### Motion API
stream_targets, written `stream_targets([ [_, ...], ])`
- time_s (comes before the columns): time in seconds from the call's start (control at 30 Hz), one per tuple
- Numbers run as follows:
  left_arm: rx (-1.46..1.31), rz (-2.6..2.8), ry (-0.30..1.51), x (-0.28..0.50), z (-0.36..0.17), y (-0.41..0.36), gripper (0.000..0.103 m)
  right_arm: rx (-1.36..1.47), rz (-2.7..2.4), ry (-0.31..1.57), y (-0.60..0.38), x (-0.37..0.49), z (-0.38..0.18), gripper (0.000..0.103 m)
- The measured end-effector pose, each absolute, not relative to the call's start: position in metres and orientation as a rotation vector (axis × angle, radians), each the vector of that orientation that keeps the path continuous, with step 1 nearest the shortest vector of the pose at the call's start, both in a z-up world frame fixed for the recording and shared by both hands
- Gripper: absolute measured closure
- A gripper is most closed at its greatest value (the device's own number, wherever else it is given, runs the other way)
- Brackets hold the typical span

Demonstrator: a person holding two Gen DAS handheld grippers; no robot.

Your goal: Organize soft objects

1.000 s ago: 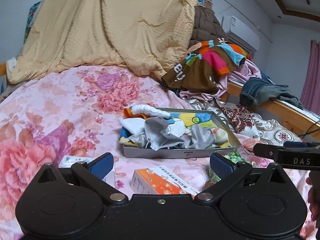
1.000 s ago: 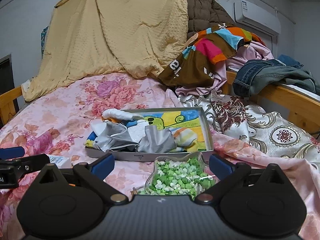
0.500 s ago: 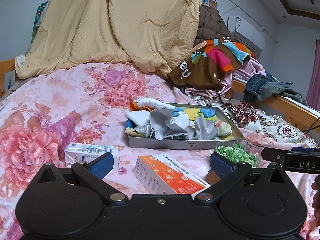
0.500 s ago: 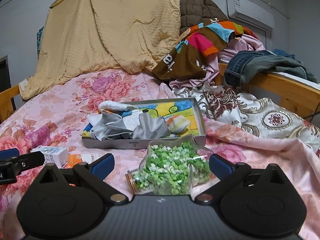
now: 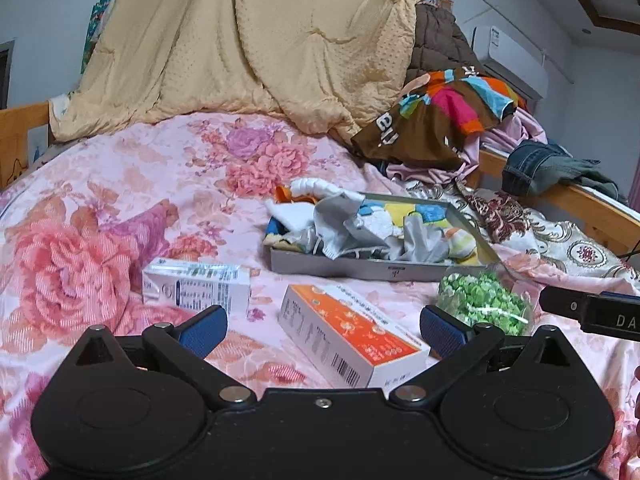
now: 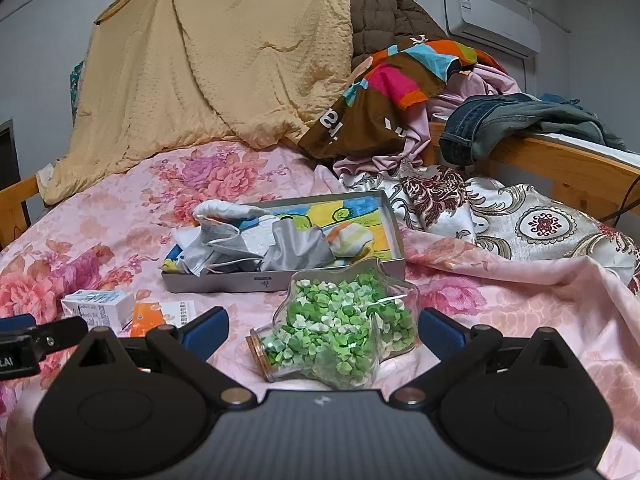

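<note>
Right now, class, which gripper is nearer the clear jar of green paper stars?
Right. The right gripper frames the clear jar of green paper stars between open fingers; the left gripper sits beside it, facing the orange box.

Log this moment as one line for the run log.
left gripper: open, empty, over orange box | right gripper: open, empty, over jar of green bits | tray: holds crumpled cloths

A bed covered by a pink floral sheet (image 5: 120, 184) carries everything. On it lie a shallow grey tray of crumpled cloths (image 5: 360, 270), a white carton (image 5: 196, 286), an orange-and-white box (image 5: 352, 336) and a clear jar of green beads (image 6: 340, 328). A beige quilt (image 5: 248, 48) is heaped at the far end.
</note>
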State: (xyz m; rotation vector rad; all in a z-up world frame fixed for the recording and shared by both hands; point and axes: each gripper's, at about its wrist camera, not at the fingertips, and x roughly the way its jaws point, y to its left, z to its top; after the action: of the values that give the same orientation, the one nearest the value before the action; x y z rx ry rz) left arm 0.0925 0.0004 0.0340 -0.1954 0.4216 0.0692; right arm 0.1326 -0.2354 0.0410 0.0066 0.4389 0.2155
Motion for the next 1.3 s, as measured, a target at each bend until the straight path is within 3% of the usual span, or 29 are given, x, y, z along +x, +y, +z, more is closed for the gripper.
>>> stream_targets([
  [1.3, -0.233, 0.100, 0.530, 0.083, 0.006, 0.002, 0.001, -0.015, 0.264, 0.506, -0.223, 0.120, 0.007, 0.000],
])
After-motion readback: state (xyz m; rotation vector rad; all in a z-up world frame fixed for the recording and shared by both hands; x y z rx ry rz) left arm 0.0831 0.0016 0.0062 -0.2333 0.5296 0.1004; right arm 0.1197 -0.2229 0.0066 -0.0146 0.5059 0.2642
